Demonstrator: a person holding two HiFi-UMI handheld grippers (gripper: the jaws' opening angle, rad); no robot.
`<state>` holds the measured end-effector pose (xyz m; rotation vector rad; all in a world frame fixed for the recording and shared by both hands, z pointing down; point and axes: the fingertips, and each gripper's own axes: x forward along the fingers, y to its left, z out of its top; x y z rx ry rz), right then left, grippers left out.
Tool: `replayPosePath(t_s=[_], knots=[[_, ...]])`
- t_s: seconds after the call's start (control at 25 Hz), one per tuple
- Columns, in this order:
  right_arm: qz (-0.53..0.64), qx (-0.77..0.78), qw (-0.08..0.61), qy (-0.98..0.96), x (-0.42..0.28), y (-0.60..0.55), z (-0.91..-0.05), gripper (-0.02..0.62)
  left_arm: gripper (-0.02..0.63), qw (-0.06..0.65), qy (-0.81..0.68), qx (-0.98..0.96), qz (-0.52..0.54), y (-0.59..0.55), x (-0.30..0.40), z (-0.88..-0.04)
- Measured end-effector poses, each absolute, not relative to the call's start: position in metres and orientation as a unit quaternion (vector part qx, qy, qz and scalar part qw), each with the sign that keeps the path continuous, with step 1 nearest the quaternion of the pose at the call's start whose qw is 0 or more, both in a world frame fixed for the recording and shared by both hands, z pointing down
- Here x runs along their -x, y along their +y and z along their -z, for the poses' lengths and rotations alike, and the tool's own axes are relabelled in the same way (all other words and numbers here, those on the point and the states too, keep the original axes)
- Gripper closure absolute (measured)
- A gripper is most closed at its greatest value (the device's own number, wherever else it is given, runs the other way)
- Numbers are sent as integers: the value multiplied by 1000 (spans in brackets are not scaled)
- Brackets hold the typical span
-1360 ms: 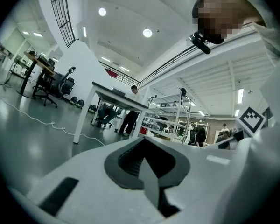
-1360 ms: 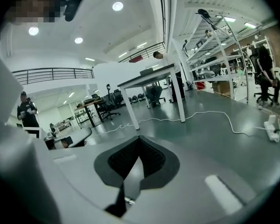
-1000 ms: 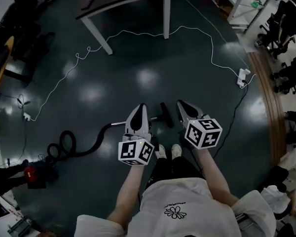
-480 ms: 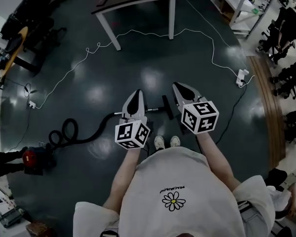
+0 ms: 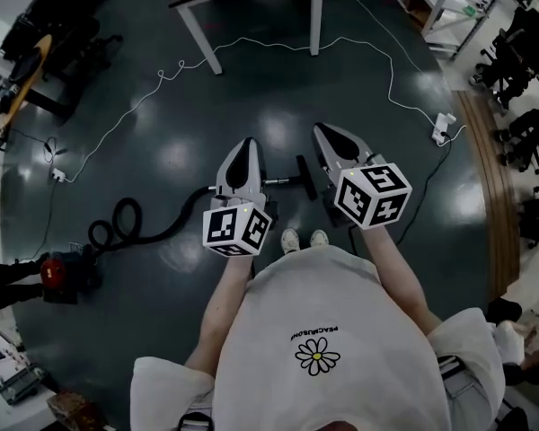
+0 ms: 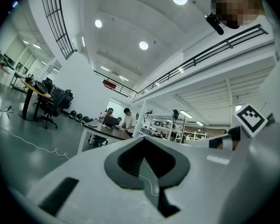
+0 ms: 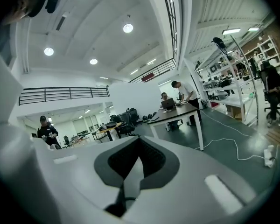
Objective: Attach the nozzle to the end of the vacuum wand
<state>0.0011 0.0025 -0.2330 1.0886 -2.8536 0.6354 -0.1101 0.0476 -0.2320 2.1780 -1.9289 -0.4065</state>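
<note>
Nozzle [image 5: 303, 176]: a short black bar, flat on the dark floor [image 5: 162, 124] just ahead of the person's shoes [image 5: 290, 239], lying crosswise at the free end of the vacuum wand [image 5: 278, 182]. The two meet in a T. From above I cannot tell whether the joint is seated or only butted. The wand runs along the floor toward the left, its far part hidden under the left gripper [image 5: 245, 144]. It then gives way to the black hose [image 5: 162, 234], which loops off to the red vacuum body [image 5: 61, 272]. Neither nozzle nor wand is in hand. Left gripper: jaws closed together, nothing between them; its own view looks out level across the hall, not down at the wand. Right gripper [image 5: 321, 131]: the same, jaws together and empty, aimed slightly below level toward a distant worktop [image 7: 177, 113]. Both are held out in front of the body, well above the parts, which is how someone stands upright, not how they reach. Judgement: either the fitting is done or no grasp has begun. Checking the fit would call for bending down and opening the jaws first. A white cable [image 5: 251, 43] snakes across the floor, well apart from the wand.
</note>
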Motion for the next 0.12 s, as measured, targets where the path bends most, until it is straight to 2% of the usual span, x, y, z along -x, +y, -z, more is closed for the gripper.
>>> replayPosePath(t_s=[0.12], knots=[[-201,-345,11,-917,-1,7,235,589,604,101,-651,-739,142,54,107,234]])
